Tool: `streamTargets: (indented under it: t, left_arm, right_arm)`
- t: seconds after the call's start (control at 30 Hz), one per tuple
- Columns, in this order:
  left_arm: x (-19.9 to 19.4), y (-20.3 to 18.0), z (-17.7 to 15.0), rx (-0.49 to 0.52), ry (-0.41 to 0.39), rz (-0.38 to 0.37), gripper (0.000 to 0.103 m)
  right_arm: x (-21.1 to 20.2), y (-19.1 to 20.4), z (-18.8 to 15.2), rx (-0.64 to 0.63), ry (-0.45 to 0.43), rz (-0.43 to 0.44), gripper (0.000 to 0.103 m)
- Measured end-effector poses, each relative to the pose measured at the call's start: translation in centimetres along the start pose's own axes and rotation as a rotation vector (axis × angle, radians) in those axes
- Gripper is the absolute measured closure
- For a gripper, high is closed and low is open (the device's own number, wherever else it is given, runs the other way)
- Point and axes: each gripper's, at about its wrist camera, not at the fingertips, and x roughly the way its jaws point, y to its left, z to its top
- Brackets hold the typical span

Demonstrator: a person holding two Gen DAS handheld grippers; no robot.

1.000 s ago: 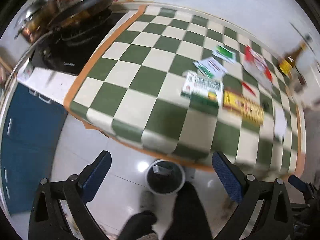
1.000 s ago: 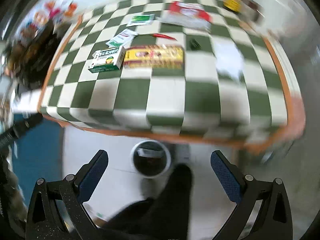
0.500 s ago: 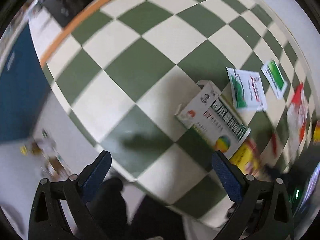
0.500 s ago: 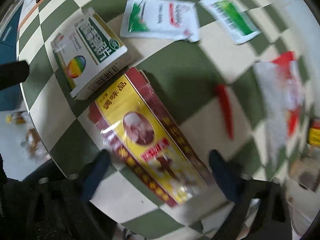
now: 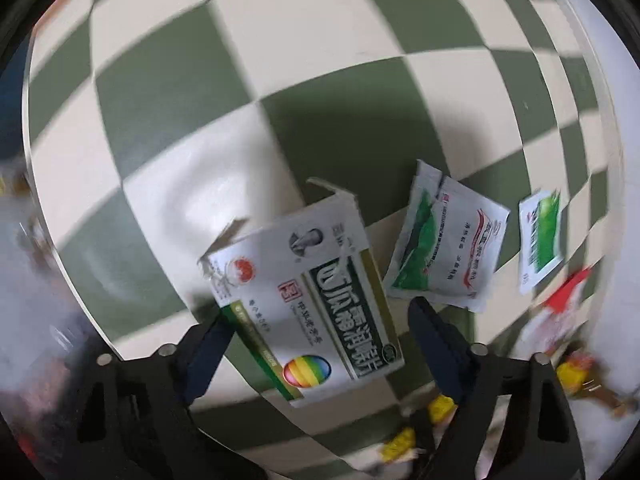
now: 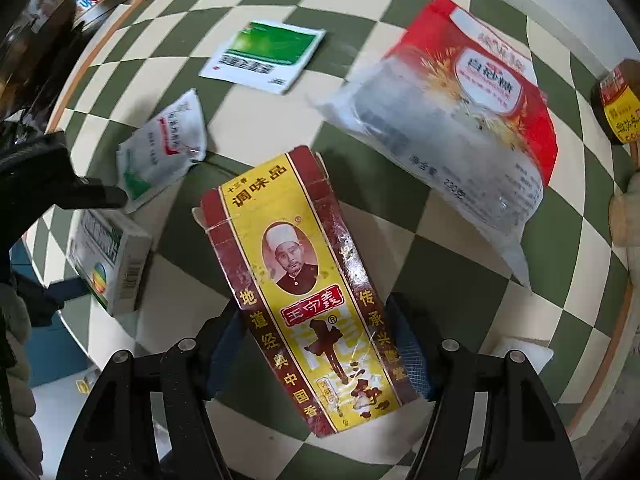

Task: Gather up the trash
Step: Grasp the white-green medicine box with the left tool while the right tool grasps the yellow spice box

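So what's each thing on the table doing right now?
left gripper: closed on the white medicine box
medicine box: end flap open
right gripper: closed on the yellow spice box
spice box: top flap open
sugar bag: lying flat
two sachets: lying flat, torn or not unclear

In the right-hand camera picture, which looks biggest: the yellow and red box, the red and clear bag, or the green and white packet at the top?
1. Red and clear bag, though the yellow and red box looks close to it and sits nearer the camera, so that order is unsure.
2. Green and white packet, clearly smallest.
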Motion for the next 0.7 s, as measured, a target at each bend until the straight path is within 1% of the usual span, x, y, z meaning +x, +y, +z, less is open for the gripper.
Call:
streamTargets:
  t: [0.03, 0.07, 0.13, 0.2, 0.23, 0.27, 0.3, 0.33, 0.37, 0.4, 0.43, 0.47, 0.6, 0.63, 0.67, 0.7]
  left_arm:
    - [-0.3, -0.6, -0.3, 0.087, -0.038, 0.029, 0.028]
    - [-0.5, -1.4, -0.5, 0.163, -0.062, 0.04, 0.029]
    - [-0.5, -1.9, -2.5, 0.4, -0.118, 0.124, 0.029]
    - [-0.3, -0.8, -4.5, 0.522, -0.129, 0.174, 0.028]
    - [-0.2, -0.1, -5.2, 0.545, -0.127, 0.185, 0.028]
    - [0.1, 1.0, -5.7, 0.544, -0.116, 0.197, 0.028]
    - [0.5, 1.8, -5.8, 0.535, -0.104, 0.204, 0.027]
    - [0.4, 2.2, -6.0, 0.541, -0.13, 0.207, 0.026]
    - [0.4, 2.5, -6.0, 0.537, -0.138, 0.203, 0.026]
    - [0.4, 2.7, -6.1, 0.528, -0.145, 0.197, 0.027]
    - [0.4, 2.8, -6.2, 0.528, -0.153, 0.195, 0.029]
    - [0.2, 2.9, -6.4, 0.537, -0.172, 0.189, 0.035]
    - [0.2, 3.1, -7.2, 0.604, -0.225, 0.238, 0.036]
    - [0.1, 3.3, -7.7, 0.623, -0.242, 0.251, 0.036]
    - [-0.2, 3.2, -8.1, 0.64, -0.259, 0.262, 0.036]
    - [-0.5, 3.4, -8.7, 0.659, -0.282, 0.275, 0.036]
  right_arm:
    - [0.1, -0.3, 0.2, 0.01, 0.003, 0.006, 0.032]
    - [0.1, -0.5, 0.2, 0.016, 0.006, 0.012, 0.032]
    - [-0.3, -0.7, 0.2, 0.035, 0.008, 0.059, 0.032]
    - [-0.5, -1.1, -0.2, 0.048, 0.022, 0.114, 0.032]
    - [-0.6, -1.3, -0.7, 0.057, 0.026, 0.148, 0.032]
    - [-0.6, -1.3, -1.1, 0.063, 0.028, 0.168, 0.032]
    - [-0.4, -1.2, -1.7, 0.06, 0.037, 0.165, 0.032]
    - [0.0, -1.0, -2.2, 0.063, 0.051, 0.161, 0.031]
    - [0.1, -0.9, -2.3, 0.061, 0.049, 0.156, 0.031]
    - [-0.1, -0.7, -2.5, 0.05, 0.034, 0.131, 0.03]
    - [-0.4, 0.1, -2.7, 0.041, 0.039, 0.11, 0.03]
    - [-0.5, 0.4, -2.7, 0.021, 0.035, 0.092, 0.03]
    - [-1.0, 2.0, -2.9, -0.054, 0.037, 0.012, 0.03]
    - [-1.2, 2.4, -3.0, -0.07, 0.027, -0.012, 0.031]
    - [-1.3, 2.6, -3.1, -0.076, 0.013, -0.035, 0.037]
    - [-1.7, 2.9, -3.4, -0.074, -0.01, -0.046, 0.037]
